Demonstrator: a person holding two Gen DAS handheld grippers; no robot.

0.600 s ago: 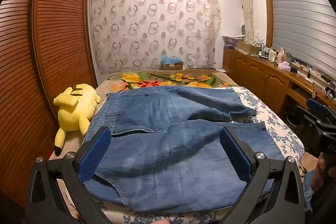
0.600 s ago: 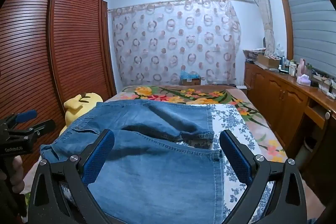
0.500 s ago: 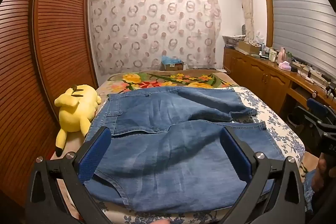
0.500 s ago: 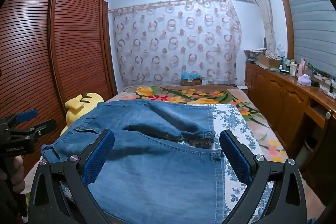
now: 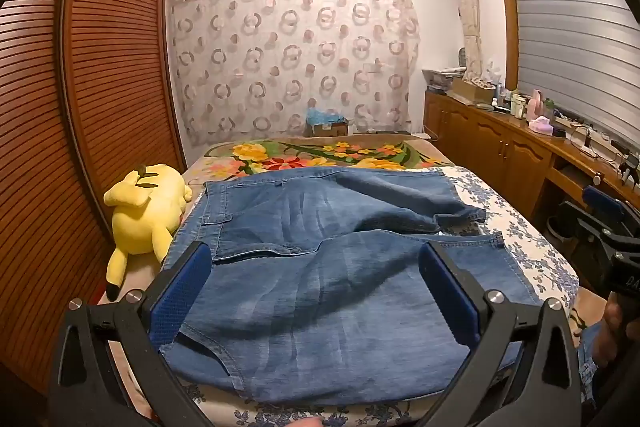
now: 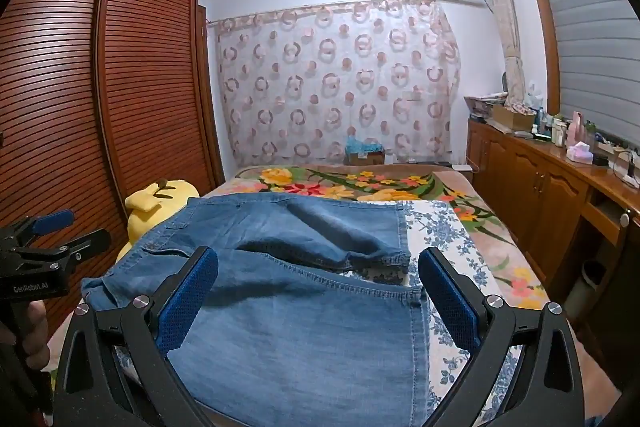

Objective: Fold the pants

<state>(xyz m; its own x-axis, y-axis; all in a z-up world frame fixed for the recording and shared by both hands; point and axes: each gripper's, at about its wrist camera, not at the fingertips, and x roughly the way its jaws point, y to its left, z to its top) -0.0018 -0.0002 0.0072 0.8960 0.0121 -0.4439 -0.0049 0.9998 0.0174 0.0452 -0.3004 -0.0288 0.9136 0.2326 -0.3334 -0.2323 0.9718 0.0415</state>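
Blue jeans [image 5: 328,291] lie spread flat across the bed [image 5: 532,251], just beside the yellow plush toy [image 5: 144,211] at the bed's wardrobe side, with the near edge of the denim cut off behind both tools. The left gripper [image 5: 316,283] hangs over the jeans with its jaws spread as wide as they go and nothing between them, and the right gripper [image 6: 318,285] does the same over the jeans' hem end. From the left view only a sliver of the right gripper shows beside the bed's far edge, and the hand [image 6: 34,331] under the left gripper is mostly hidden.
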